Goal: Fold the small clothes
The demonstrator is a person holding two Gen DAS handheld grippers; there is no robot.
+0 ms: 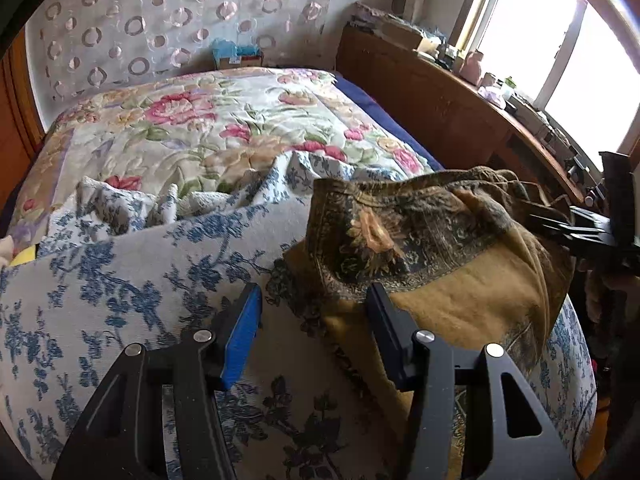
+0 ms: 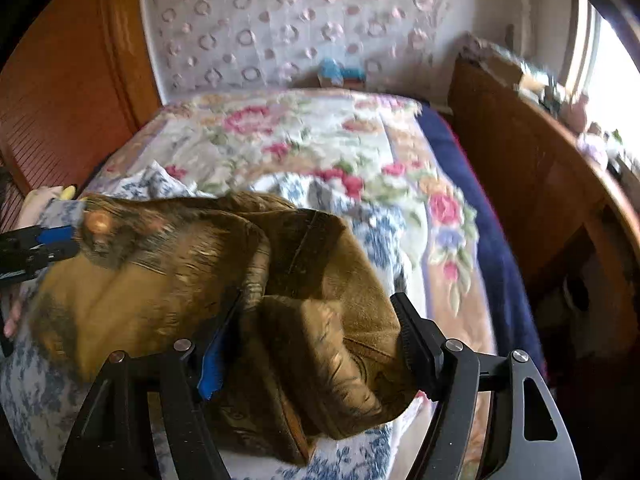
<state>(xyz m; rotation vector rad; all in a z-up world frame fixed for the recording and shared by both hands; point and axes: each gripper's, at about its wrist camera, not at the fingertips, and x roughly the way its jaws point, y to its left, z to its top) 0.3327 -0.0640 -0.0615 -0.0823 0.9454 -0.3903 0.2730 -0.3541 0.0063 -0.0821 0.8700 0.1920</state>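
Observation:
A brown and ochre patterned garment [image 1: 432,256] lies bunched on a blue-and-white floral cover [image 1: 120,280], folded over on itself. My left gripper [image 1: 312,320] is open at the garment's left edge, with the cover and a strip of brown hem between its fingers. In the right wrist view the garment [image 2: 160,280] spreads leftward, and its thick folded end sits between the wide-apart fingers of my right gripper [image 2: 316,344], which is open. The left gripper [image 2: 76,242] shows at the garment's far left corner. The right gripper [image 1: 552,224] shows at the garment's right end.
The cover lies over a bed with a pink floral quilt [image 1: 224,120]. A wooden headboard shelf [image 1: 440,92] with small items runs along the right, below a bright window [image 1: 560,40]. A circle-patterned curtain [image 1: 160,20] hangs behind. A wooden door [image 2: 60,92] stands at left.

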